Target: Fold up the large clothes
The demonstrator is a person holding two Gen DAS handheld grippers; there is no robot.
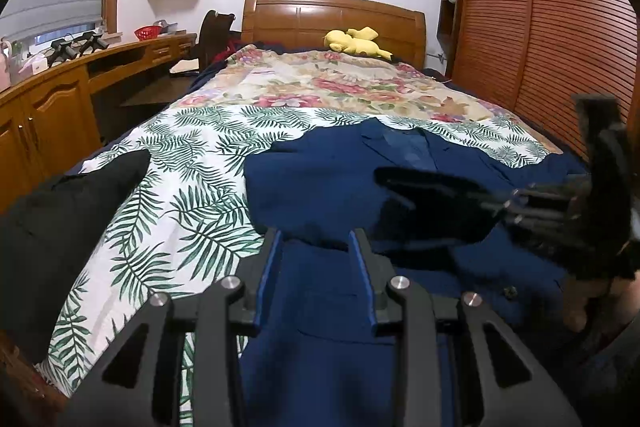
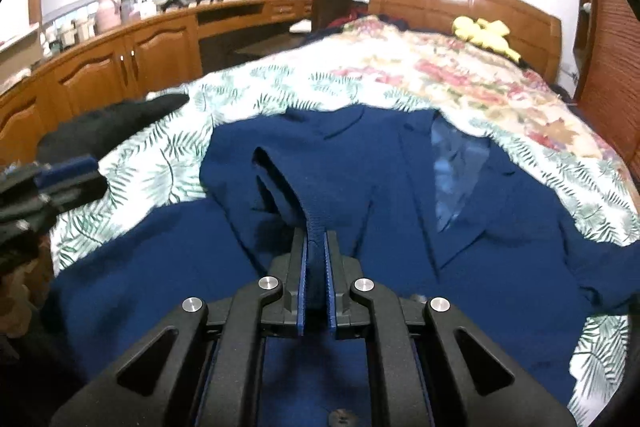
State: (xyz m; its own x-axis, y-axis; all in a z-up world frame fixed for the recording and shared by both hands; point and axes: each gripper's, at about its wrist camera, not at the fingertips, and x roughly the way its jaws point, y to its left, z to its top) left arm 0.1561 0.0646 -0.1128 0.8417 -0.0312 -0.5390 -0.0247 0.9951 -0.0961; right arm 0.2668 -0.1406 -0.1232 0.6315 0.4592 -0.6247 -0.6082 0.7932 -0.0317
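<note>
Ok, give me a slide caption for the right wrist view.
Right gripper shut on a raised fold of the navy jacket spread on the leaf-print bedsheet.

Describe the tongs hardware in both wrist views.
Both alike: the left tongs and right tongs are matte black linkage frames with triangular cut-outs and round silver pivot pins. Each has two slim fingers lined with blue ribbed pads. No cables or markings show. Nothing legible of sleeves.
</note>
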